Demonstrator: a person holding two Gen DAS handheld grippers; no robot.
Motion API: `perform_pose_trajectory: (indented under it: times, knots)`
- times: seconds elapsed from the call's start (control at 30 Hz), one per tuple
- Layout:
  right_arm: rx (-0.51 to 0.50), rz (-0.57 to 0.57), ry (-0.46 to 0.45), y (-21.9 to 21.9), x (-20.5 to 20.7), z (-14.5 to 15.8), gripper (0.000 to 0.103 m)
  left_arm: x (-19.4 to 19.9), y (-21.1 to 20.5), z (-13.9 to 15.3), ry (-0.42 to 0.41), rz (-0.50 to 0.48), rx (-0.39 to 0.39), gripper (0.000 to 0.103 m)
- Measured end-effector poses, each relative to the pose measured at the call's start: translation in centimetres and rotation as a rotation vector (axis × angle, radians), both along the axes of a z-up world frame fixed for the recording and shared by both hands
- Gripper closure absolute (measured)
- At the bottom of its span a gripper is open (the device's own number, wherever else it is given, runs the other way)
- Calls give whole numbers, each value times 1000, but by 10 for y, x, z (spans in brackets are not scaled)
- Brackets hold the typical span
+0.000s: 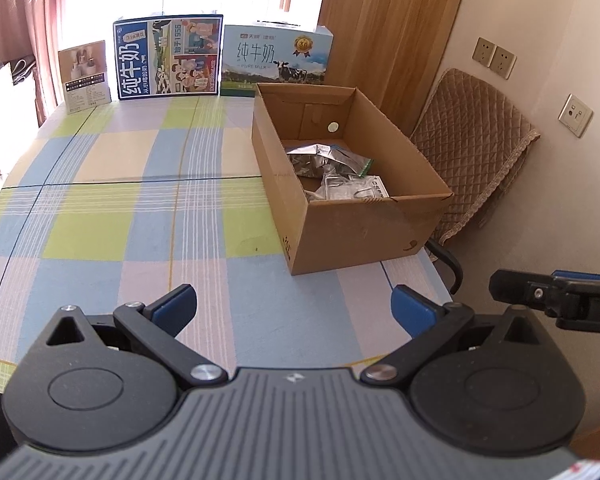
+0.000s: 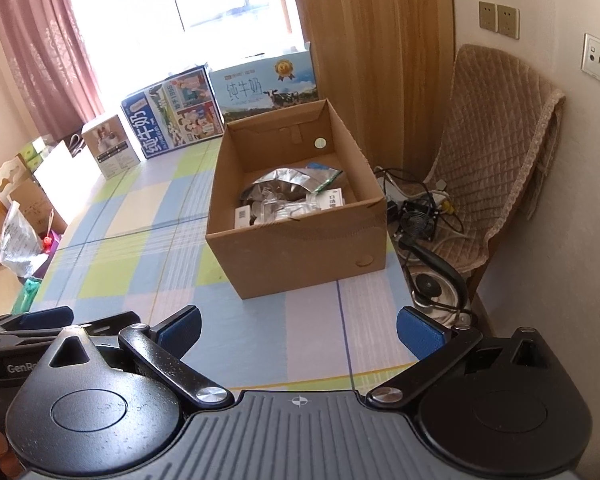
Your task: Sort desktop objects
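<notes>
Left wrist view: the left gripper [image 1: 294, 308] has its blue-padded fingers spread wide, nothing between them, hovering over the checked blue, green and cream tablecloth [image 1: 112, 216]. The open brown cardboard box [image 1: 340, 232] sits ahead and to the right of this claw, its long axis running away from the claw toward the window. Inside lie a crinkled silver foil bag [image 1: 324, 158] and clear plastic packets w/ white labels [image 1: 354, 190]. No loose item shows on the cloth betw. claw and box. Beyond, at the table's far edge, stand 3 cartons: a small beige product box [image 1: 86, 76], a dark blue milk carton w/ cartoon print [image 1: 168, 58] and a pale blue "Pure Milk" carton [image 1: 276, 60]. The right gripper [image 1: 556, 300] pokes in just right of the left claw.

Right wrist view: the right gripper [image 2: 298, 330] is likewise spread, empty. The box [image 2: 300, 256] lies almost straight ahead, a touch left, so the right arm looks the nearer one for any drop into it. Box count: 1. Contents approx. 1 foil bag [image 2: 284, 184] plus several packets; exact no. hard to tell, they overlap. The left gripper [image 2: 32, 324] shows just left. A padded brown chair [image 2: 492, 160] stands right of the table.
</notes>
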State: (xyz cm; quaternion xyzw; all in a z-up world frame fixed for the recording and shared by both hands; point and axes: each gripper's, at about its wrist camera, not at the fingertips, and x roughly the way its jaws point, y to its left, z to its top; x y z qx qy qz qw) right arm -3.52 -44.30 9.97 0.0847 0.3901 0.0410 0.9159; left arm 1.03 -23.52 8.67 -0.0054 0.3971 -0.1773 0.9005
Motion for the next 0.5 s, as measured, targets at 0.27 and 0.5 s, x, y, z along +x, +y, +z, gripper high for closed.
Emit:
perform_pose_trajectory:
  times: [0.27,0.5]
  knots:
    - [-21,11,-5,4,0,1,2,2,-2,-1,-6,-2,3,1]
    - [-24,8,-2,2,-1,0,2,4,-4,-1,1,-6,3,1]
